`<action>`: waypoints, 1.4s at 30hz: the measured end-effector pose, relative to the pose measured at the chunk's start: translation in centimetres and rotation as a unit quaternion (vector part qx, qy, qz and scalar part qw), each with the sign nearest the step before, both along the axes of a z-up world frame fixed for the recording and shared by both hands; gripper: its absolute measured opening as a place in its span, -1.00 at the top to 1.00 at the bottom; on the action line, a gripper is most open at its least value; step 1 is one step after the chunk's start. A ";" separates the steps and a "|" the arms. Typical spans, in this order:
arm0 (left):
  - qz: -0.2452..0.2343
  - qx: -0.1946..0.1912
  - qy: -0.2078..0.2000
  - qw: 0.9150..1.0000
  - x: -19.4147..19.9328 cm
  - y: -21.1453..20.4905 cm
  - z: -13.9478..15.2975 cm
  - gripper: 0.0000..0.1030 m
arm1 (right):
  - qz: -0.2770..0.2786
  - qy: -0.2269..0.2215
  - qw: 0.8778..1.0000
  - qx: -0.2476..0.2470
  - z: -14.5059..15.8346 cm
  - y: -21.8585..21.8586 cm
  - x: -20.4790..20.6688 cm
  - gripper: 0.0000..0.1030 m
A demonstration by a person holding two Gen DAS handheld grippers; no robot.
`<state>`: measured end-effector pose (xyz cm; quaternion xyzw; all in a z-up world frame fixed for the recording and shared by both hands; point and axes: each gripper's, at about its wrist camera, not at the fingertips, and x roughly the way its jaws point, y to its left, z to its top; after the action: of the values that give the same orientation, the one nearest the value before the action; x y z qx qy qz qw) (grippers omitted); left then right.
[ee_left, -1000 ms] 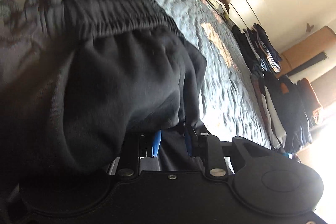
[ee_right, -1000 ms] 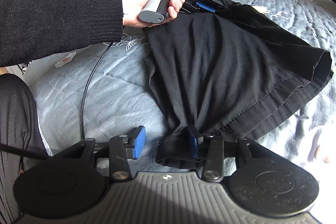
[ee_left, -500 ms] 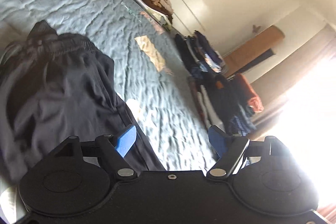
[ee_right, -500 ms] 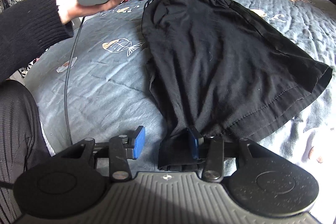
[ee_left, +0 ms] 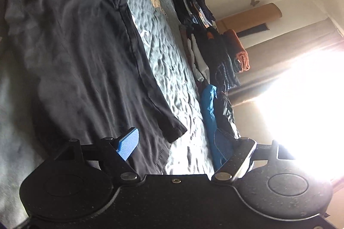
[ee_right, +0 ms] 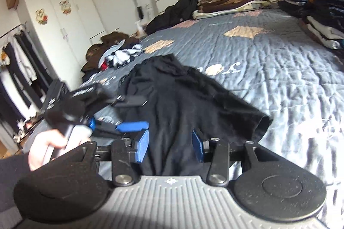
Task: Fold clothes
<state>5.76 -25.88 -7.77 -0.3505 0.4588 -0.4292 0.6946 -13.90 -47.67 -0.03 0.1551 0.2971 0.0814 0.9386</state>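
Bed [ee_right: 268,61], covered by a grey-blue quilted spread with tan patches, fills most of the right wrist view. Stacks of folded clothes [ee_right: 318,5] are seen at the 2 o'clock edge, a second folded pile [ee_right: 225,3] at 12 o'clock near the headboard, and a loose heap [ee_right: 120,55] at 10 o'clock. A white wardrobe [ee_right: 62,14] stands at 10 o'clock beyond the bed.

Black garment [ee_right: 185,104] is laid flat on the spread at the near side of the bed, in the middle of the right wrist view. Its long axis is run from 6 o'clock, under the right gripper, up toward 12 o'clock, where the far end is bunched and narrower. One hemmed corner is spread out toward 3 o'clock. The cloth is matt black, softly wrinkled, with a stitched seam seen along its edge in the left wrist view [ee_left: 90,52], where it is stretched from 7 o'clock to 11 o'clock.

Right gripper [ee_right: 169,148] is held low over the near end of the garment, pointed toward 12 o'clock. Its blue pads are parted, with cloth seen between them but nothing pinched.

Left gripper [ee_left: 176,143] is seen blurred at 9 o'clock in the right wrist view [ee_right: 129,121], rolled on its side and carried by a hand [ee_right: 49,149] in a dark sleeve. Its jaws are spread wide and nothing is held.
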 end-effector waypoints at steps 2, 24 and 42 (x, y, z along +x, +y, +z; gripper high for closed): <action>-0.009 0.003 0.006 1.000 -0.4 -0.3 -0.4 -0.49 | -0.008 0.011 1.000 0.002 -0.8 -1.0 2.2 0.13; -0.017 0.032 0.016 0.999 0.2 -1.0 -2.1 -0.56 | -0.090 0.080 0.991 0.056 -9.7 -8.8 9.9 0.14; -0.027 0.042 0.001 0.999 -0.5 -1.2 -1.6 -0.57 | -0.063 0.113 0.991 -0.047 -8.1 -8.1 7.9 0.12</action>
<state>5.30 -27.04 -9.36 -0.3089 0.4865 -0.4278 0.6964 -6.03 -55.76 -8.16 0.1373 0.3945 -0.0096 0.9085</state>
